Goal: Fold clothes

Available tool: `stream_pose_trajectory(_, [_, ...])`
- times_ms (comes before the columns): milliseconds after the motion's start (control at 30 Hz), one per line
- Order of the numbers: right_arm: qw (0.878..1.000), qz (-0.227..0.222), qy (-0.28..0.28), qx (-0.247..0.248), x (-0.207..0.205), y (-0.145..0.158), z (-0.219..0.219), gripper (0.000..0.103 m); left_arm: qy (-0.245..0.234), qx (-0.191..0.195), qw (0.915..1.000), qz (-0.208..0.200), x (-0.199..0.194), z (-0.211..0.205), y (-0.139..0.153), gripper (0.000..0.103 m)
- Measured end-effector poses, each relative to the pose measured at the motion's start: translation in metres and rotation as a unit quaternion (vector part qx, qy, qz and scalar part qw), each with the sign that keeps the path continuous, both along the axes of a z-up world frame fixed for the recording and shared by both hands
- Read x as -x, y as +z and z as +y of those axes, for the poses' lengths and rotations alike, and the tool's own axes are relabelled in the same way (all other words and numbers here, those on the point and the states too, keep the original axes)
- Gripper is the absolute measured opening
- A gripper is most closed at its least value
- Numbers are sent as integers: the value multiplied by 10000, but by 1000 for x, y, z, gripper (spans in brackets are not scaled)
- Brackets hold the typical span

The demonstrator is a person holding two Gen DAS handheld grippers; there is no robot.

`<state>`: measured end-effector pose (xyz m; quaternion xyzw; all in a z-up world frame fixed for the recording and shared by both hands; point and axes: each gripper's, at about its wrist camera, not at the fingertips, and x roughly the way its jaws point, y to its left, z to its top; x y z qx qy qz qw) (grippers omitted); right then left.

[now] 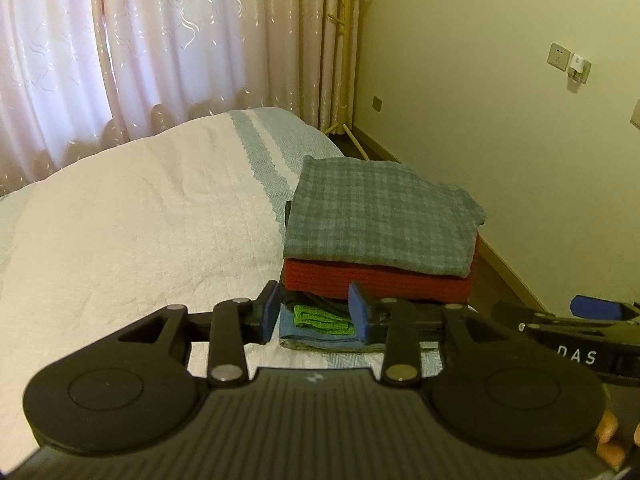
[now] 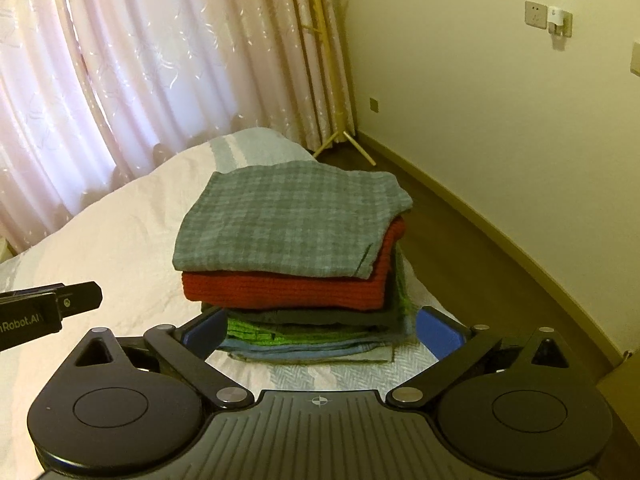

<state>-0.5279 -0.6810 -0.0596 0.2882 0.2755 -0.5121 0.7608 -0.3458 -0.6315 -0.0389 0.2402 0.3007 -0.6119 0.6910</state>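
Note:
A stack of folded clothes sits near the bed's right edge. A grey-blue checked garment (image 1: 380, 216) (image 2: 288, 220) lies on top, over a red knit (image 1: 376, 282) (image 2: 288, 290), a dark piece, a green cloth (image 1: 320, 320) (image 2: 272, 334) and a light blue one (image 2: 304, 350). My left gripper (image 1: 316, 312) is open and empty, just in front of the stack's lower layers. My right gripper (image 2: 320, 332) is wide open and empty, its blue pads (image 2: 438, 332) either side of the stack's base. Each gripper shows at the edge of the other's view.
The bed (image 1: 132, 232) has a pale pink quilt with blue stripes. Pink curtains (image 1: 140, 40) hang behind it. A wooden coat stand (image 2: 336, 80) is in the corner. Brown floor (image 2: 480, 248) and a cream wall with a socket (image 2: 536, 14) lie to the right.

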Motion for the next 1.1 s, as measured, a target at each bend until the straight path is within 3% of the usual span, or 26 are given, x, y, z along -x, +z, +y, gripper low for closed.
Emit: stream_pose_trajectory(1100, [9993, 341, -7, -148, -5, -6, 16, 103, -212, -304, 9989, -272, 17, 17, -16, 41])
